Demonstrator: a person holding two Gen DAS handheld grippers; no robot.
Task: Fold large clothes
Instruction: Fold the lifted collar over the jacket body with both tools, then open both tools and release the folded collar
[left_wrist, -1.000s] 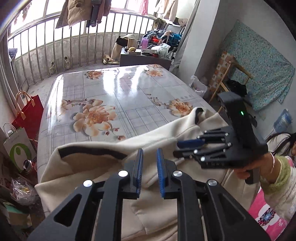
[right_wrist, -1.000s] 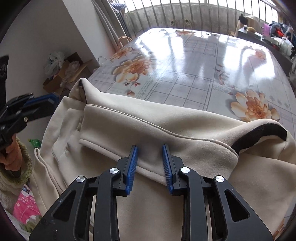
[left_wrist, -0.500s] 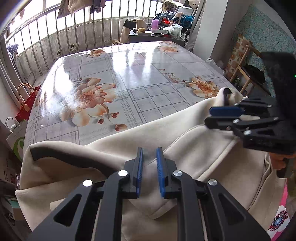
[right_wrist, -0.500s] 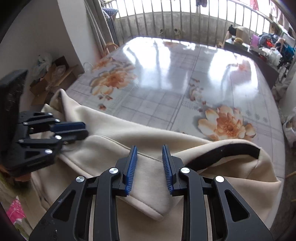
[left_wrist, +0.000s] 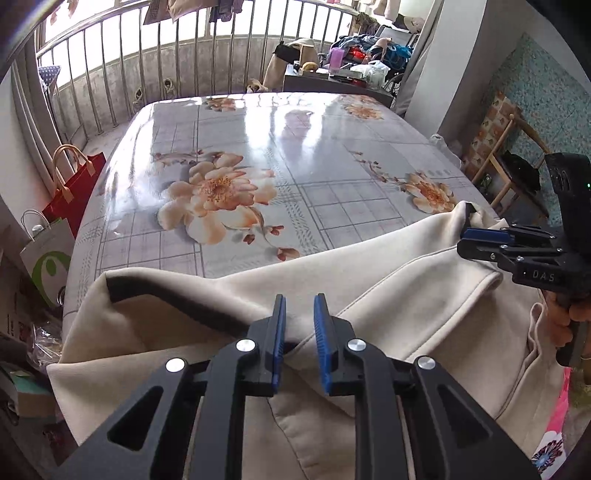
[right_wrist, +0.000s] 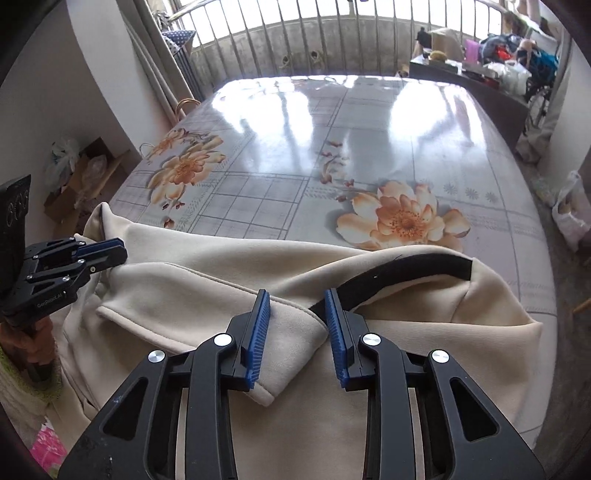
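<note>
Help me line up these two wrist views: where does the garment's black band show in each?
Left wrist: black band lower left, running to the left gripper.
Right wrist: black band right of centre, beyond the right gripper.
Shared landmark: floral tablecloth under the cream garment.
</note>
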